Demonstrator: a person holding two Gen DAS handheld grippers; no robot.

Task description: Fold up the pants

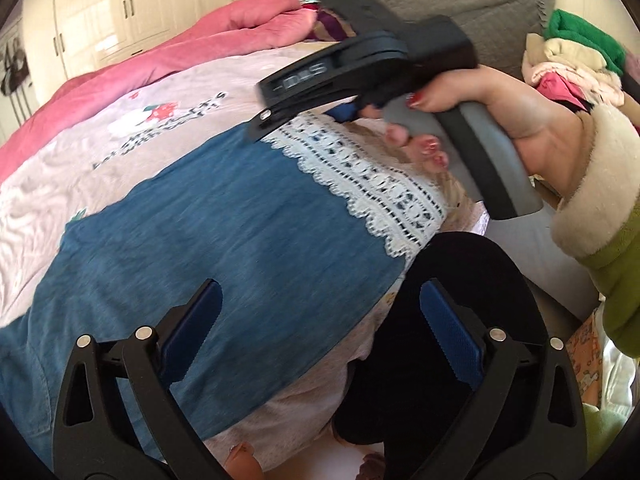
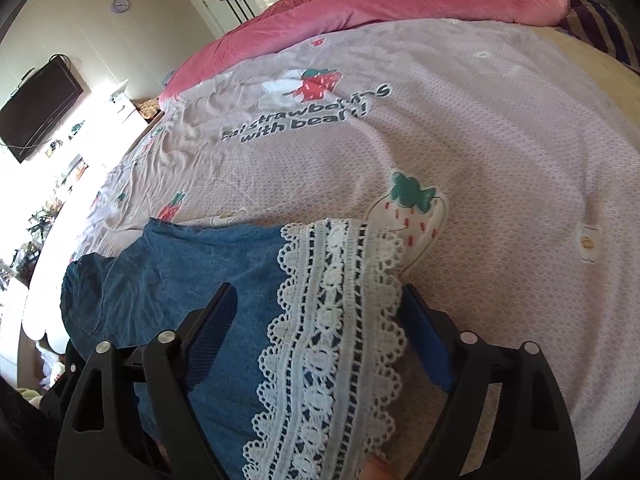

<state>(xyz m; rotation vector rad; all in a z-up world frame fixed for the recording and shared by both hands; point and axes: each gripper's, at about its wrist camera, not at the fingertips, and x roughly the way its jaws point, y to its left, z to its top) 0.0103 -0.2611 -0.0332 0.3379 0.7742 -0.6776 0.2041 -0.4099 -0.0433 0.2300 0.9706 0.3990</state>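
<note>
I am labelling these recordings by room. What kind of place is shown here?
Most likely a home bedroom. A bed with a pale pink strawberry-print sheet and a rumpled pink quilt fills the view, white wardrobe doors stand behind it, and blue denim pants with a white lace hem lie on the sheet.

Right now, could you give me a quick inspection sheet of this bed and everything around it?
Surface: bed sheet, pale pink with a strawberry print, wrinkled.
Job's things: blue pants lying flat, white lace hem at one end.
Clutter: pink quilt bunched at the far side; clothes pile beside the bed.
Grippers: left hand-held gripper open above the pants, holding nothing; right hand-held gripper open, its fingers either side of the lace hem, not pressing it.
Cables: nothing seen.
Surroundings: wall television, clock, white wardrobe.
</note>
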